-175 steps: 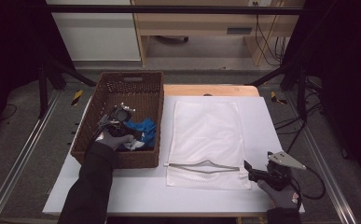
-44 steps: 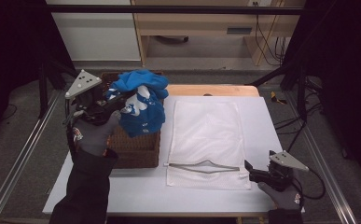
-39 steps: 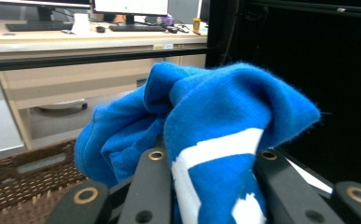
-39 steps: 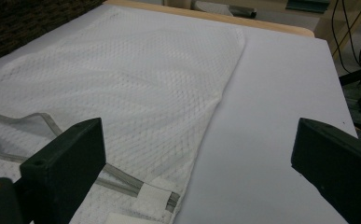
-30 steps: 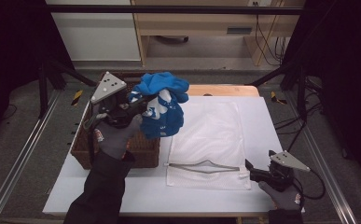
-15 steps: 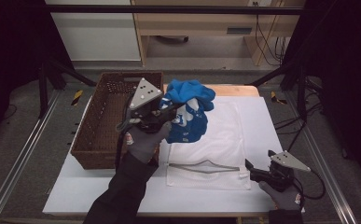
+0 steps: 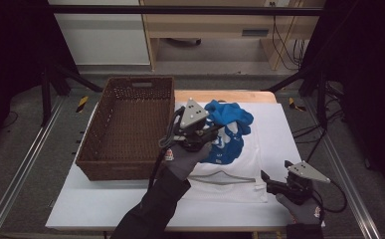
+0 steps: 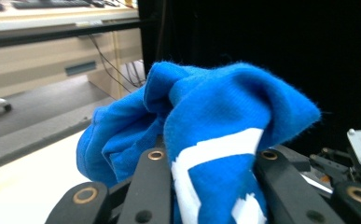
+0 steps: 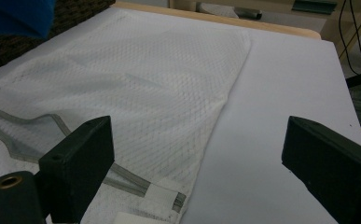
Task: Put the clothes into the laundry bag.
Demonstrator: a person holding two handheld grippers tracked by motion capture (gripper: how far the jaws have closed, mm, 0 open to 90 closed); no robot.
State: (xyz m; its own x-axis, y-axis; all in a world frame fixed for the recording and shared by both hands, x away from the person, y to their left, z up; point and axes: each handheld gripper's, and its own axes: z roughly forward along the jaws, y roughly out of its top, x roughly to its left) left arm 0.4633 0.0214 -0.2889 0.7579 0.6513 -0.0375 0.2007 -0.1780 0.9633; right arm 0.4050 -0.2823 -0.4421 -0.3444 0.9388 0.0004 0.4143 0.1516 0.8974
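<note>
**Blue garment held above the mesh bag**

We see our left gripper (image 7: 206, 133) with its fingers clamped on a crumpled blue cloth garment with white markings (image 7: 228, 130), held above the flat white mesh laundry bag (image 7: 259, 186) on the white tabletop (image 7: 105, 204). Our right gripper (image 7: 273, 185) rests near the bag's corner, fingers (image 9: 78, 163) wide apart. The brown woven wicker basket (image 7: 125, 129) stands just beside the bag.

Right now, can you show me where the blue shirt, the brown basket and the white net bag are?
blue shirt (image 7: 228, 130), high view, on its bunched cloth.
brown basket (image 7: 114, 169), high view, on its near wall.
white net bag (image 9: 169, 88), right gripper view, on its mesh middle.
</note>
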